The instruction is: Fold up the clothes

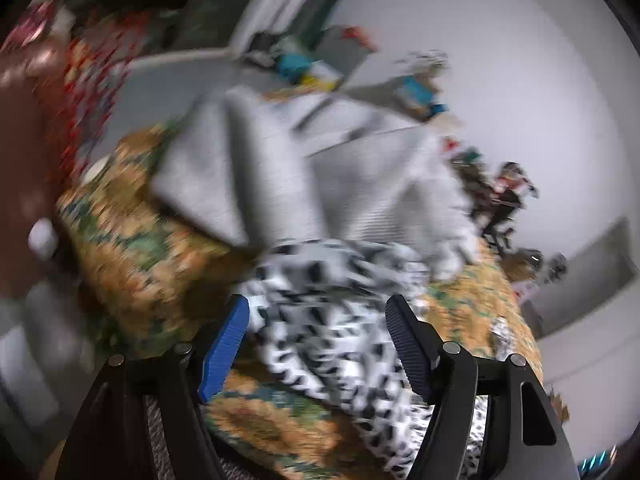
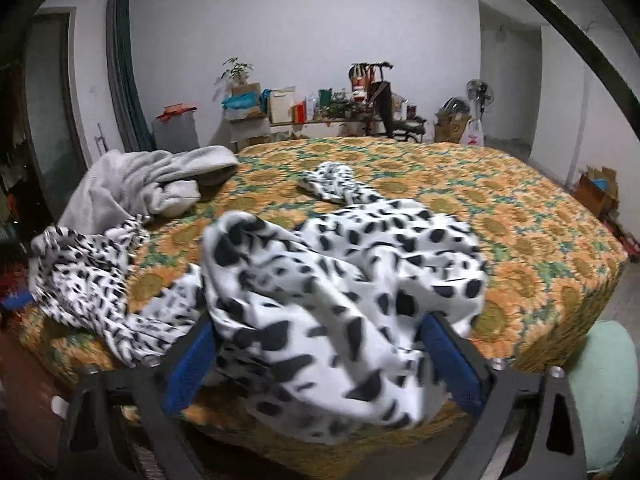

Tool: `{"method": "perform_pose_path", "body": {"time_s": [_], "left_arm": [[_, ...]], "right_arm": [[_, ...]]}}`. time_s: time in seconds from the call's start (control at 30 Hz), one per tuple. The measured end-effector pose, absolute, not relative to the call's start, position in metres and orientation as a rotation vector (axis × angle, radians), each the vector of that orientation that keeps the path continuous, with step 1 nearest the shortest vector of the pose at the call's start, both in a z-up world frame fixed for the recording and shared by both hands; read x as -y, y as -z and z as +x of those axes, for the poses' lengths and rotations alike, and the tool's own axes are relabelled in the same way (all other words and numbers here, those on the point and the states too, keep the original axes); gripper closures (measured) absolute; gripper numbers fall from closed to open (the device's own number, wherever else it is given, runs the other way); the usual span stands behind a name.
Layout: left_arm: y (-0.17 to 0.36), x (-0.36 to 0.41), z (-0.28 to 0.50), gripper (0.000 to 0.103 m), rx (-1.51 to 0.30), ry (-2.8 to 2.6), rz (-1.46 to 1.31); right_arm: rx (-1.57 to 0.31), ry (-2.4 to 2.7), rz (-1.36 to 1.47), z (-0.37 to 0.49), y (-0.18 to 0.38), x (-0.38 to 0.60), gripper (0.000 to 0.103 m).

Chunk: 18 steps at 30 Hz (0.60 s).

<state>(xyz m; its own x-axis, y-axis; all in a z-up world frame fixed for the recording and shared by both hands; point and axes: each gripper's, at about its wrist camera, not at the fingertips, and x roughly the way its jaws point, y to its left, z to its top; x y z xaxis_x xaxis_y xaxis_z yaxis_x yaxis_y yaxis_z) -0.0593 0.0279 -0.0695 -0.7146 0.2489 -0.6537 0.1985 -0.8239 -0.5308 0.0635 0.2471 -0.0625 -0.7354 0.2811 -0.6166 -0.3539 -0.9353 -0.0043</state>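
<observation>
The spotted garment [image 2: 340,280] lay crumpled on the near edge of the bed [image 2: 520,208], unfolded. The right tool [image 2: 320,356] stood spread with the cloth bunched between its fingers, seemingly not pinched; the left tool [image 1: 316,344] hung open above the fabric. Next, I judged, each needed an edge to spread it flat. One grey garment [image 2: 152,184] waited at far left.

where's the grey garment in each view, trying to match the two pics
Left wrist view: the grey garment fills the centre, blurred, lying beyond the spotted cloth that sits between the gripper's fingers.
Right wrist view: the grey garment is bunched at the left edge of the bed, well behind the gripper.
Shared landmark: the sunflower bedspread under both garments.
</observation>
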Motion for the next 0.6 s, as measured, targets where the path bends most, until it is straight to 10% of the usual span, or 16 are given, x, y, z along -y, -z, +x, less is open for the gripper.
{"method": "perform_pose_path", "body": {"time_s": [0.07,0.27,0.6], "left_arm": [[0.061,-0.039,-0.061,0.032,0.851,-2.700,-1.164],[0.082,-0.078,-0.077,0.032,0.739,-2.581,-1.327],[0.103,-0.135,-0.082,0.032,0.462,-2.543,-1.513]], "right_arm": [[-0.140,-2.596,-0.883,0.069,0.061,-0.259,0.070],[-0.197,-2.342,-0.769,0.081,0.045,-0.313,0.075],[-0.466,-2.376,-0.781,0.115,0.049,-0.341,0.013]]}}
